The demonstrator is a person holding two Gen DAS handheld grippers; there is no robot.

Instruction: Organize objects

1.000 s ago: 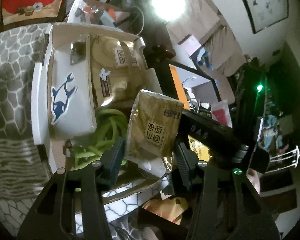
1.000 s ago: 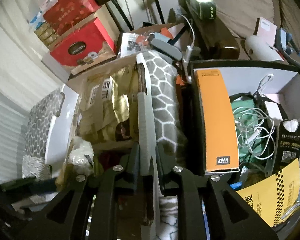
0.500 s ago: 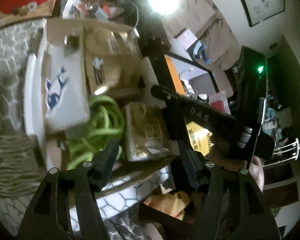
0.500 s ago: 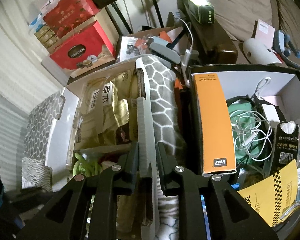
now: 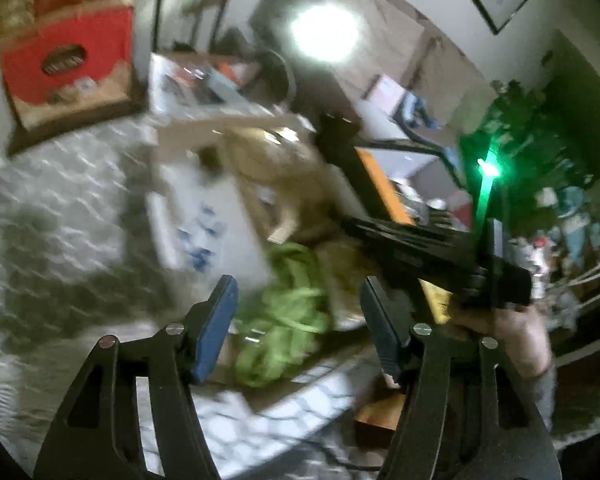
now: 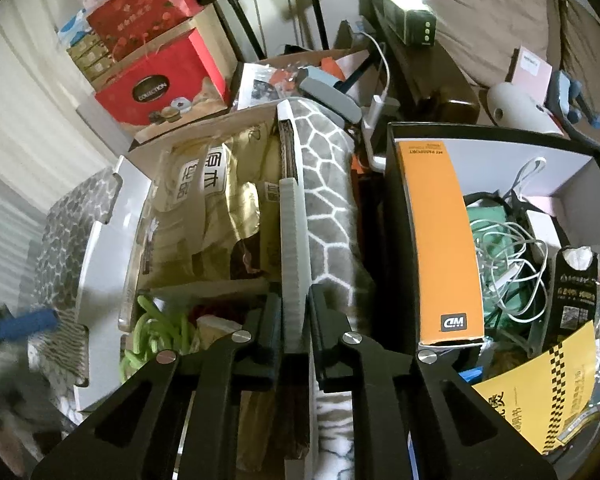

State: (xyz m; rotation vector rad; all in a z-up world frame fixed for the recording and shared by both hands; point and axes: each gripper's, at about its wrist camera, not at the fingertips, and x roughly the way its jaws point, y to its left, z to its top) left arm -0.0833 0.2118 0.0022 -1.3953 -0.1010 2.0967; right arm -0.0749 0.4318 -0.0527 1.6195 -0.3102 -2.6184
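— Where do the left gripper's (image 5: 296, 320) jaws stand?

— Apart, with nothing pressed between them. The view is badly blurred. In the gap, past the fingertips and below them, lies the coiled bright green cord (image 5: 288, 312) inside the white cardboard storage box with a grey pebble pattern (image 6: 100, 240). Just beyond the right-hand jaw sits a shiny gold foil packet (image 5: 340, 264), free of both pads.

— And further ahead of those jaws?

— A white pouch with a blue print (image 5: 208, 220) beyond the left-hand jaw, and larger gold foil bags (image 6: 208, 208) behind it.

— What about the right gripper (image 6: 296, 320)?

— Its jaws are closed on the upright side flap of the box (image 6: 294, 248), a thin white edge clamped between the pads and running straight away from them. The grey pebble pattern covers the flap's face on the right-hand jaw's side.

— What lies either side of that grip?

— To the left, the green cord and gold bags in the box. To the right, a long orange carton (image 6: 440, 232) in a black-rimmed box (image 6: 500, 134), with tangled white cables (image 6: 512, 256) beyond it.
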